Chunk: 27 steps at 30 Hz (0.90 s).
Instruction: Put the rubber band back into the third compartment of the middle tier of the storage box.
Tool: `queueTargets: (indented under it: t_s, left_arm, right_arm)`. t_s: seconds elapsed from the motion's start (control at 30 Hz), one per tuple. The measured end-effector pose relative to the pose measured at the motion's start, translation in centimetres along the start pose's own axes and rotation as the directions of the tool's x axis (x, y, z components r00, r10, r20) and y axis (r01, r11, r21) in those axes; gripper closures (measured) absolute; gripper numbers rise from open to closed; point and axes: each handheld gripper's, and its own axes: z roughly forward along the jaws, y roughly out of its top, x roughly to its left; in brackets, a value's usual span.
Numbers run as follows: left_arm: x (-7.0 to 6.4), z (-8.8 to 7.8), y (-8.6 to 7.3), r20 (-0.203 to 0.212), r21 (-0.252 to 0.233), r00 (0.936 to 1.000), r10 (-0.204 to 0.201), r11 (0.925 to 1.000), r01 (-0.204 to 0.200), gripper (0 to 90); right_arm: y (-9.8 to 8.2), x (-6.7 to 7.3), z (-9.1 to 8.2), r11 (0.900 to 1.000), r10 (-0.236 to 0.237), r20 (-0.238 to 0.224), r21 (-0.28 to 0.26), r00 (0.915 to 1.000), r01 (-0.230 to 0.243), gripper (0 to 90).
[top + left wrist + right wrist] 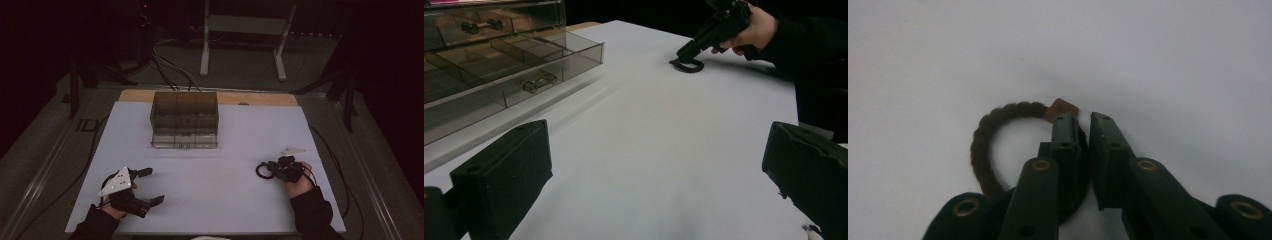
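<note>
One hair tie [998, 135] is pinched in the right gripper [1083, 120]; left gripper [152, 186] jaws gape.

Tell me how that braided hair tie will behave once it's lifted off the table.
The hair tie looks like a thin braided loop, so probably light and floppy, sagging from the right tongs. Its rope-like surface likely grips well. Lying flat, it shouldn't roll.

Big bare stretch of white table [225, 185] between the two hands, lots of room to move, see-through drawer box [184, 120] blocks the far middle with one drawer [519, 70] pulled out, open table beside it.
</note>
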Motion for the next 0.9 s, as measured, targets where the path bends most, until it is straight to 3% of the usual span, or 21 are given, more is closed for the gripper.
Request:
queueTargets:
  t_s: [0.27, 0.9]
  left_arm:
    - [-0.1, 0.0, 0.0, 0.000, -0.001, 1.0000, 0.002, 1.0000, -0.002, 0.3]
    - [-0.3, 0.0, 0.0, 0.001, 0.012, 0.9999, 0.011, 0.9999, -0.011, 0.3]
  right_arm:
    - [0.1, -0.3, -0.3, 0.999, 0.043, -0.020, -0.011, 0.9989, -0.043, 85.8]
    - [1.1, 0.8, -1.1, 1.000, 0.007, 0.000, -0.010, 1.0000, -0.007, 86.1]
